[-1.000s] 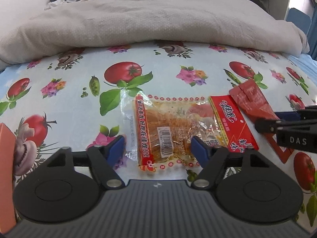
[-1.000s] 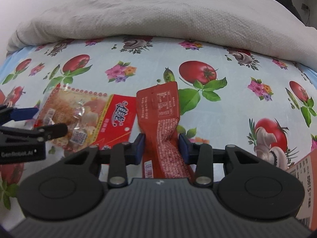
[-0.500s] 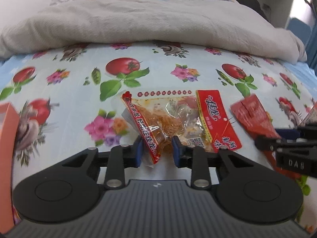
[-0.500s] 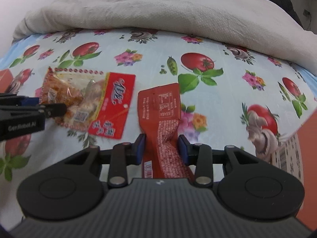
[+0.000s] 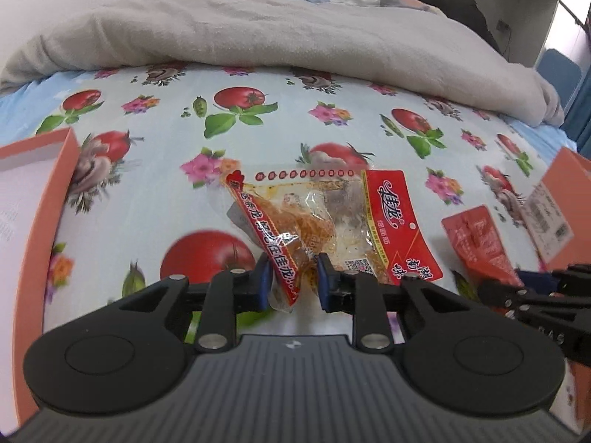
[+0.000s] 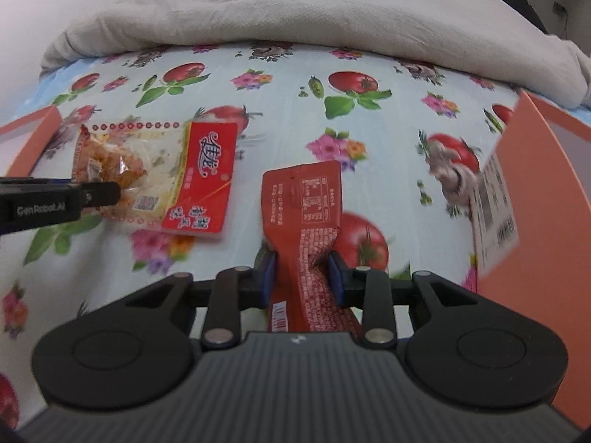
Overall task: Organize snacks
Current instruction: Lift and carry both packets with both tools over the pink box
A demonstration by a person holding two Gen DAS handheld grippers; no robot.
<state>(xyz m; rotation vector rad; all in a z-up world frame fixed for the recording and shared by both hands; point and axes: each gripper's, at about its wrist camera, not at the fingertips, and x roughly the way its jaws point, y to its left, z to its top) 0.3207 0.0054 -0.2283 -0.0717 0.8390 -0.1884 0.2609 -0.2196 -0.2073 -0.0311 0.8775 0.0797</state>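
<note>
My left gripper (image 5: 291,280) is shut on the near corner of a clear snack bag with red edges (image 5: 325,217) and holds it above the tomato-print cloth. The bag also shows in the right wrist view (image 6: 159,188), with the left gripper (image 6: 92,195) on it. My right gripper (image 6: 301,269) is shut on a long red snack packet (image 6: 303,214), also lifted; it shows in the left wrist view (image 5: 476,236) at the right.
An orange box (image 5: 33,177) stands at the left edge and another orange box (image 6: 535,199) with a barcode label at the right. A grey blanket (image 5: 295,37) lies across the back of the cloth (image 6: 280,118).
My left gripper closed on the clear snack bag and lifted it. Both grippers have risen and pulled back with their packets; the orange boxes came into view at both sides.
</note>
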